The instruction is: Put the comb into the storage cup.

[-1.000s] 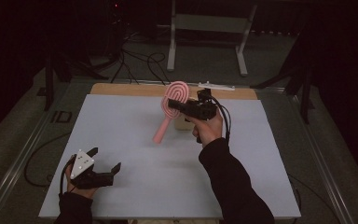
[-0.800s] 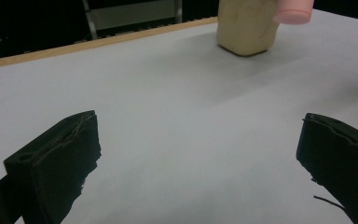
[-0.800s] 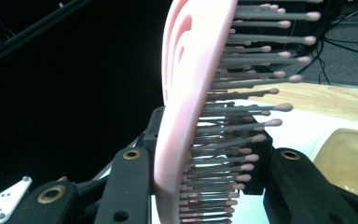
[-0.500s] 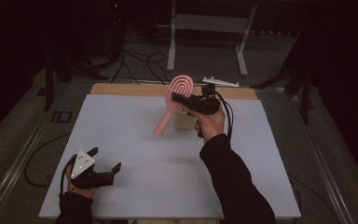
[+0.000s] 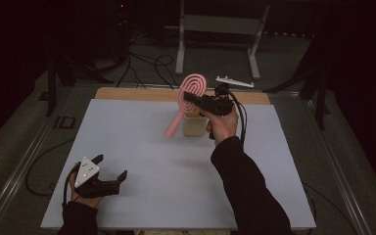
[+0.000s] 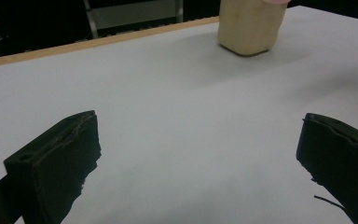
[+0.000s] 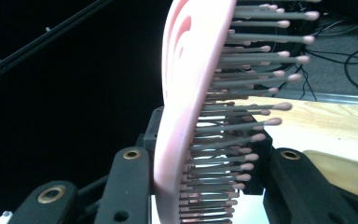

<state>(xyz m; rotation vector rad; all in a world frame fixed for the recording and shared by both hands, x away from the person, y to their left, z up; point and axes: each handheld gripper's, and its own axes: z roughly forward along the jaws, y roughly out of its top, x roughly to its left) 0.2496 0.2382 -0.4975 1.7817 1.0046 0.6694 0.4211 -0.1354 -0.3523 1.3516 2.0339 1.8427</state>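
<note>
While clamped by its round head between the jaws of the right hand-held gripper (image 5: 201, 101), held aloft above the cream cup (image 5: 194, 125) at the far middle of the tabletop (image 5: 127, 142): pink hairbrush (image 5: 188, 98), long axis slanting from the head near the jaws down and leftward, handle tip hanging just left of the cup. In the right gripper view, brush (image 7: 191, 93) pinched edge-on, pink back against one jaw, bristles toward the other; jaws partly closed, pressing on the head. Nearer arm: the right, plainly, already carrying it. Likely next: lowering handle-first into the cup, so handle tip to be brought over the cup mouth. Left hand-held gripper (image 5: 108, 172) resting on the near left of the tabletop, well apart, jaws spread wide, nothing between them; cup (image 6: 251, 25) far ahead in its view
</note>
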